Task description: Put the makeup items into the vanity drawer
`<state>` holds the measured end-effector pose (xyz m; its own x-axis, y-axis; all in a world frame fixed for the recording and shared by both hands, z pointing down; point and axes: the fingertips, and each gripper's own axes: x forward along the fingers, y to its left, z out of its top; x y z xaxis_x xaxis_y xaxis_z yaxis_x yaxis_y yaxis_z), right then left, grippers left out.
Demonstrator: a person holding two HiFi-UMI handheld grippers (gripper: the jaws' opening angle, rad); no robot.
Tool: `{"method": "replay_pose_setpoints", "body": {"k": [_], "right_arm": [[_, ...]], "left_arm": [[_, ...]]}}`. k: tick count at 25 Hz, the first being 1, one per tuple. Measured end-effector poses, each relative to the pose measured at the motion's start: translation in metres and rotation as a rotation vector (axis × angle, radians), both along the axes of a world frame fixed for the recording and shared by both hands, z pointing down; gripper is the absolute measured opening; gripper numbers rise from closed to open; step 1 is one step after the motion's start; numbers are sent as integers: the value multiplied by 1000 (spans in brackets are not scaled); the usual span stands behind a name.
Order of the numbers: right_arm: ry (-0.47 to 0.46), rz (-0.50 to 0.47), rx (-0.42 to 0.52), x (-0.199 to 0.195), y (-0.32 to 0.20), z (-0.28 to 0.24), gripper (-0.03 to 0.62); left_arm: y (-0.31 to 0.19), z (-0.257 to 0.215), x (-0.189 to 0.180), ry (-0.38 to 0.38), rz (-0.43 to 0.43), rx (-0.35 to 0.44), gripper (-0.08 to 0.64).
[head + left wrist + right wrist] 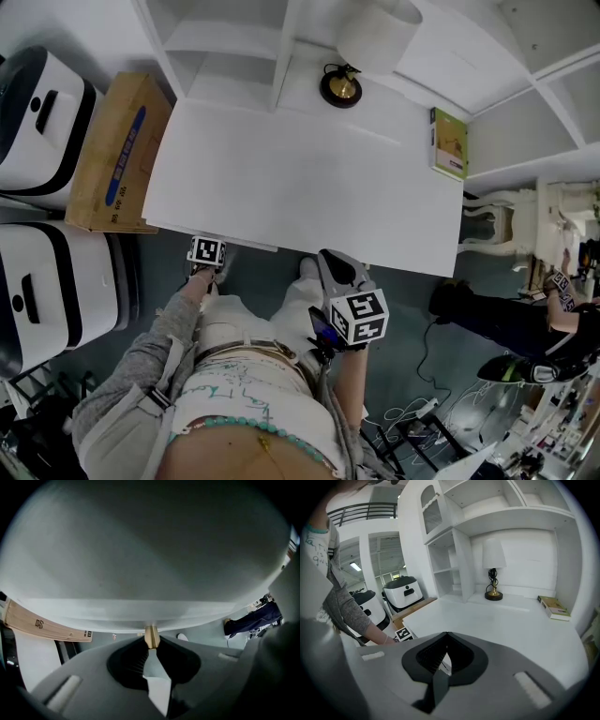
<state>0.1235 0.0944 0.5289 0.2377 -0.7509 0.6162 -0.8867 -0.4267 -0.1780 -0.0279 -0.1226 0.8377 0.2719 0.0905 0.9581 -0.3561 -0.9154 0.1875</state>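
Observation:
The white vanity top [309, 178] fills the middle of the head view; no makeup items show on it. My left gripper [206, 255] is tucked under the vanity's front edge at the left. In the left gripper view its jaws [151, 642] are shut on a small tan drawer knob [151, 634] that sticks out of the pale drawer front [140, 615]. My right gripper [336, 267] hangs just in front of the vanity's front edge, near the middle. Its jaws [444, 647] are shut with nothing between them.
A black-and-gold lamp [340, 86] stands at the back of the vanity, and a green book [449, 142] lies at its right edge. A cardboard box [117, 155] and white appliances [37, 122] sit to the left. Another person [525, 323] and floor cables are at the right.

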Motion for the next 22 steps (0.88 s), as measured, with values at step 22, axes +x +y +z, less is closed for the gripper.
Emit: {"method": "replay_pose_setpoints", "body": {"k": [22], "right_arm": [[26,68,-23,8,31,-5,29]], "left_arm": [[-10,-5,19,35,-4,37,51]]}}
